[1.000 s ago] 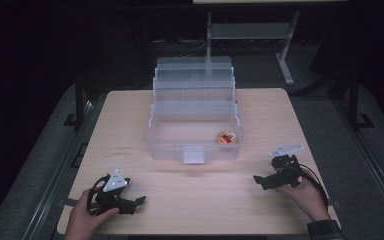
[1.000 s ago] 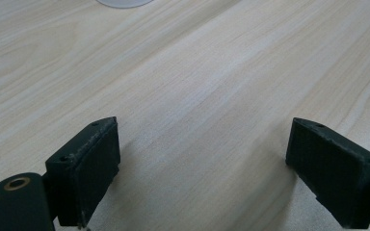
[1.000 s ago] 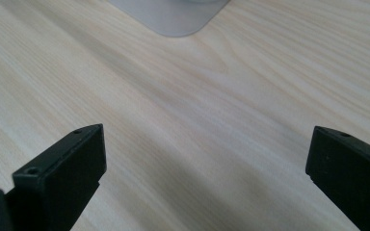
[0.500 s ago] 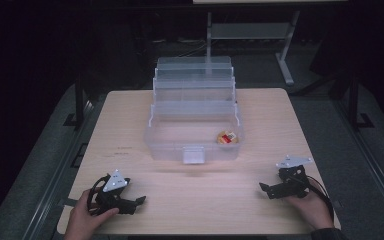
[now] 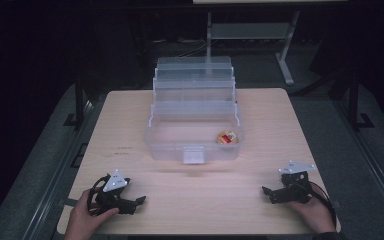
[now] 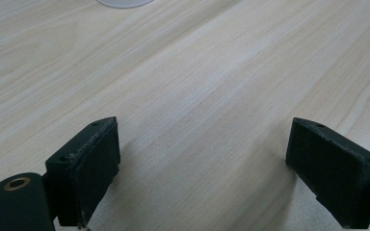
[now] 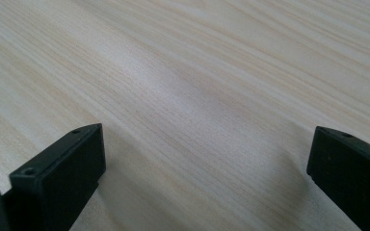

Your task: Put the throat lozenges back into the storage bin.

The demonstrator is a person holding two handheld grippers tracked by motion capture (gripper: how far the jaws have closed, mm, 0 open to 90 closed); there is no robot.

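Two grippers, left (image 5: 139,201) and right (image 5: 266,191), lie low on the pale wood-grain surface (image 5: 200,200), jaws spread wide, holding nothing. Clear stepped plastic box (image 5: 195,120) stands mid-surface, well apart from both, a small orange-yellow item (image 5: 226,138) in its tray.

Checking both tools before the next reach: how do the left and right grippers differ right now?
The left gripper lies near the table's front left corner, jaws pointing right; the right gripper sits near the front right, jaws pointing left, so they face each other. The right one lies slightly farther from the front edge than the left. Both have jaws open with nothing between them, low over bare wood, well short of the clear box.
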